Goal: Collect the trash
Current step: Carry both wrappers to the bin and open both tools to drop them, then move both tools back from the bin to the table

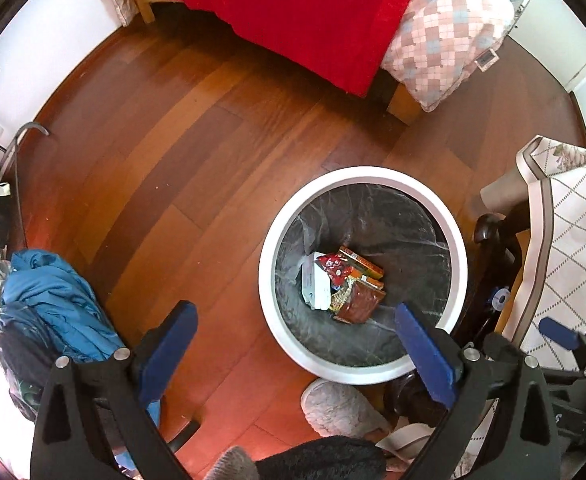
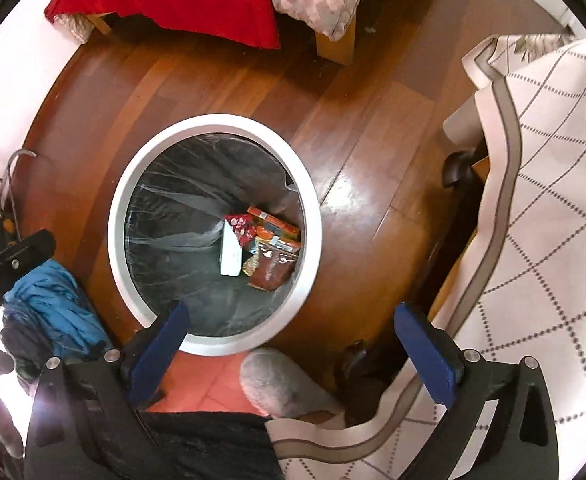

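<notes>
1. A blue garment (image 1: 49, 300) lies heaped at the far left on the wooden floor (image 1: 181, 152), well apart from the bin, so it reads as laundry, not trash.
2. The left gripper (image 1: 293, 344) hangs above the floor just beside the bin, its fingers (image 1: 169, 344) spread wide and holding nothing.
3. The white bin (image 1: 363, 174), lined with a dark bag, stands open-topped to receive drops; the trash (image 1: 343, 284), boxes and wrappers, lies piled at its bottom.
4. The right gripper (image 2: 289, 348) hovers over the bin's near rim, fingers (image 2: 425, 356) wide and empty, which suggests nothing is left to release.
5. A patterned cloth (image 2: 553, 200) drapes at the right.
</notes>
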Tool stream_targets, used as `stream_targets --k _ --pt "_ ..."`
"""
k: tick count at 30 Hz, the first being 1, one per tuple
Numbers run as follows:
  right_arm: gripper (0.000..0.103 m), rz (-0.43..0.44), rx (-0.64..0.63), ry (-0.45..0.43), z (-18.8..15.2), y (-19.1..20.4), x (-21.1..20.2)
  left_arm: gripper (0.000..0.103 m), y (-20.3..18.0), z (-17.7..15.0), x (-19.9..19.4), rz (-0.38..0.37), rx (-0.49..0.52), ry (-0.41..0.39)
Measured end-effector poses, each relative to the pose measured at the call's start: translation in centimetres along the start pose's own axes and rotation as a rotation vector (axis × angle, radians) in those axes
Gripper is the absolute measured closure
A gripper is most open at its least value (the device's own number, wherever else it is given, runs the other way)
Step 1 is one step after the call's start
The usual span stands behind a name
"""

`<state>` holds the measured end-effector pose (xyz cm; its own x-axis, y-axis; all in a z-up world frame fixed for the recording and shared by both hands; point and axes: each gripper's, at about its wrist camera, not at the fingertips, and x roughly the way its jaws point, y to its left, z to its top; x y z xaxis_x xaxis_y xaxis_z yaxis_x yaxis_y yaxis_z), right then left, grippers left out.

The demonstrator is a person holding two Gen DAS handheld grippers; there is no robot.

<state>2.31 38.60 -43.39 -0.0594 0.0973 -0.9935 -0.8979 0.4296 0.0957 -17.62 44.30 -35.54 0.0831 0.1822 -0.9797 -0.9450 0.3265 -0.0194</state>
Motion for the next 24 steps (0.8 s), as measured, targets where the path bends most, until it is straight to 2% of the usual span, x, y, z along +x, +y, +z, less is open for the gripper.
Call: stream_targets --k 11,24 --pt "0.000 0.013 -0.008 -0.076 -1.7 0.4 -4.0 0.002 -0.2 -2.2 -5.2 0.008 -0.001 -0.089" --pt "0.000 0.083 -0.027 -0.237 -5.6 0.7 -14.2 0.002 -0.9 -5.3 -14.1 -0.019 0.002 -0.236"
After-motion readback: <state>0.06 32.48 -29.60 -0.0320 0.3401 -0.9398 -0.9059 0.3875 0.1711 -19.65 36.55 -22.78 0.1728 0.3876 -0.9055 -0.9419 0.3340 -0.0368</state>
